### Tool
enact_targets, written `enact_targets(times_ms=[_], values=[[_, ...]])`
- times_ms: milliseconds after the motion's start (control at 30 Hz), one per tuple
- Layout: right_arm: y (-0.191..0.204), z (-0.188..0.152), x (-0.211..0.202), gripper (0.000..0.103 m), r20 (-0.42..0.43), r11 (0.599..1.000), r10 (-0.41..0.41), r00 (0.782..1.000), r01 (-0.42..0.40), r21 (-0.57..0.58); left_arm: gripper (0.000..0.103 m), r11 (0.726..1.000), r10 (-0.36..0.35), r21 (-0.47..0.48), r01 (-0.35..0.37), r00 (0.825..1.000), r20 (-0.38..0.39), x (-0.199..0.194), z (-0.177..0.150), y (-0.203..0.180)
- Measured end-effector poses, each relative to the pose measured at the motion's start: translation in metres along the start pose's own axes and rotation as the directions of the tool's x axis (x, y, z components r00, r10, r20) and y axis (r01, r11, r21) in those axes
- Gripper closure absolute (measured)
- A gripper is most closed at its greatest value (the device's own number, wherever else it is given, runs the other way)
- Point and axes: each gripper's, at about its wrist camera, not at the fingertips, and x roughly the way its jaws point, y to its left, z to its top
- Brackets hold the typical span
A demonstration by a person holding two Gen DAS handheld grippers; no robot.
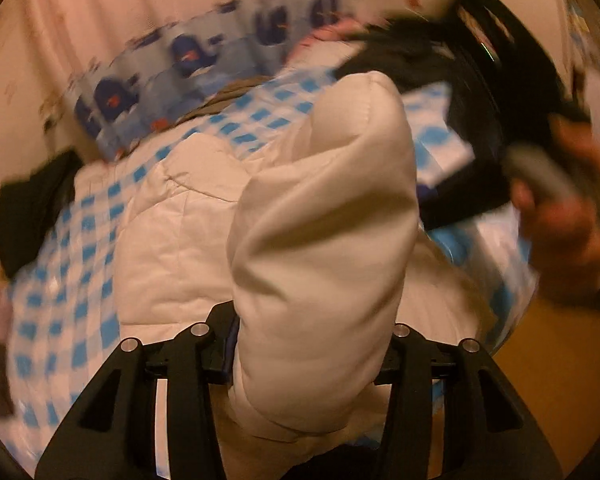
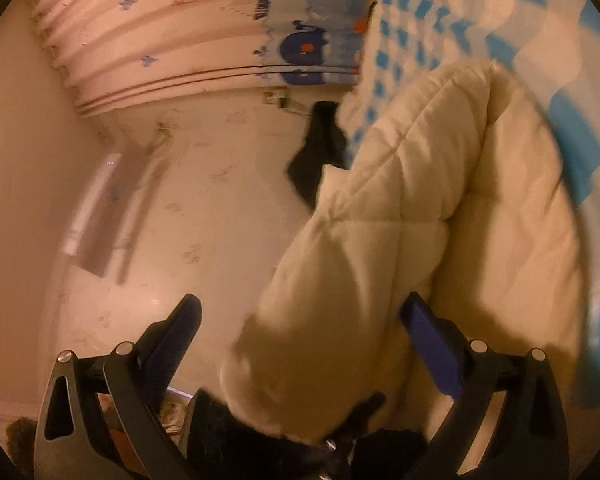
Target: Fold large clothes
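Step in hand: mid-fold, sleeve of white padded jacket (image 1: 260, 240) carried over body; jacket lies on blue-checked bed cover (image 1: 80, 272), frame centre.

My left hand-held gripper (image 1: 312, 344) pinching sleeve roll. My right hand-held gripper (image 2: 300, 320) spread, jacket edge between fingers, ungripped.

Next move, my judgement: lay sleeve flat, release.

Count: one jacket, two grippers, one dark garment (image 1: 32, 216), left edge.
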Motion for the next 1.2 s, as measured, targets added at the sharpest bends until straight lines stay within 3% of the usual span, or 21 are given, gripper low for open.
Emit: enact_targets(times_ms=[100, 200, 233, 300, 400, 500, 567, 600, 700, 733, 800, 900, 967, 1067, 1100, 1133, 1200], values=[[0.0, 0.007, 0.001, 0.007, -0.032, 0.99, -0.141, 0.99, 0.14, -0.03, 0.05, 0.992, 0.03, 0.121, -0.028, 0.999, -0.02, 0.006, 0.002, -0.033], [-0.01, 0.005, 0.012, 0.007, -0.076, 0.935, -0.349, 0.934, 0.342, -0.092, 0.032, 0.983, 0.035, 0.182, -0.028, 0.999, -0.031, 0.007, 0.003, -0.051], [-0.014, 0.004, 0.018, 0.007, -0.092, 0.922, -0.379, 0.921, 0.368, -0.118, 0.029, 0.98, 0.037, 0.199, -0.03, 0.999, -0.032, 0.004, 0.001, -0.055], [-0.02, 0.002, 0.024, 0.007, -0.092, 0.911, -0.4, 0.912, 0.385, -0.147, 0.024, 0.976, 0.021, 0.218, -0.012, 0.999, -0.038, -0.002, 0.0, -0.06], [-0.024, 0.0, 0.024, 0.007, -0.086, 0.911, -0.393, 0.916, 0.375, -0.169, 0.023, 0.965, -0.012, 0.263, 0.024, 0.999, -0.048, -0.022, -0.006, -0.064], [-0.029, 0.001, 0.022, 0.007, -0.096, 0.917, -0.374, 0.922, 0.353, -0.183, 0.023, 0.951, -0.082, 0.295, 0.096, 0.995, -0.059, -0.049, -0.017, -0.058], [-0.029, 0.001, 0.021, 0.007, -0.1, 0.923, -0.357, 0.929, 0.334, -0.193, 0.023, 0.942, -0.169, 0.287, 0.176, 0.984, -0.049, -0.079, -0.022, -0.042], [-0.025, 0.001, 0.024, 0.007, -0.101, 0.924, -0.352, 0.93, 0.329, -0.195, 0.023, 0.945, -0.204, 0.255, 0.207, 0.978, -0.035, -0.088, -0.021, -0.03], [-0.025, -0.001, 0.02, 0.007, -0.102, 0.924, -0.346, 0.933, 0.319, -0.211, 0.023, 0.962, -0.273, 0.003, 0.273, 0.961, 0.047, -0.101, -0.007, 0.047], [-0.025, -0.001, 0.021, 0.007, -0.103, 0.923, -0.346, 0.932, 0.319, -0.215, 0.021, 0.949, -0.281, -0.123, 0.291, 0.955, 0.095, -0.097, -0.004, 0.082], [-0.025, -0.002, 0.02, 0.007, -0.105, 0.92, -0.35, 0.931, 0.321, -0.224, 0.017, 0.901, -0.221, -0.345, 0.261, 0.964, 0.151, -0.072, -0.002, 0.138], [-0.021, -0.004, 0.017, 0.007, -0.104, 0.913, -0.365, 0.925, 0.334, -0.233, 0.018, 0.858, -0.219, -0.455, 0.237, 0.971, 0.093, -0.01, 0.002, 0.166], [-0.012, -0.006, 0.008, 0.007, -0.08, 0.895, -0.399, 0.914, 0.369, -0.25, 0.023, 0.827, -0.313, -0.481, 0.29, 0.949, 0.035, 0.038, 0.006, 0.157], [0.006, -0.011, -0.015, 0.007, 0.016, 0.833, -0.486, 0.874, 0.469, -0.292, 0.022, 0.926, -0.22, -0.323, 0.197, 0.975, -0.035, 0.056, 0.015, 0.095], [0.015, -0.012, -0.026, 0.007, 0.077, 0.801, -0.516, 0.853, 0.512, -0.309, 0.022, 0.941, -0.216, -0.278, 0.195, 0.976, -0.044, 0.057, 0.019, 0.078], [0.03, -0.014, -0.036, 0.007, 0.135, 0.777, -0.514, 0.847, 0.527, -0.343, 0.022, 0.955, -0.201, -0.233, 0.185, 0.978, -0.047, 0.058, 0.022, 0.065], [0.05, -0.019, -0.041, 0.007, 0.148, 0.79, -0.446, 0.883, 0.466, -0.399, 0.021, 0.98, -0.149, -0.142, 0.139, 0.987, -0.063, 0.057, 0.027, 0.043]])
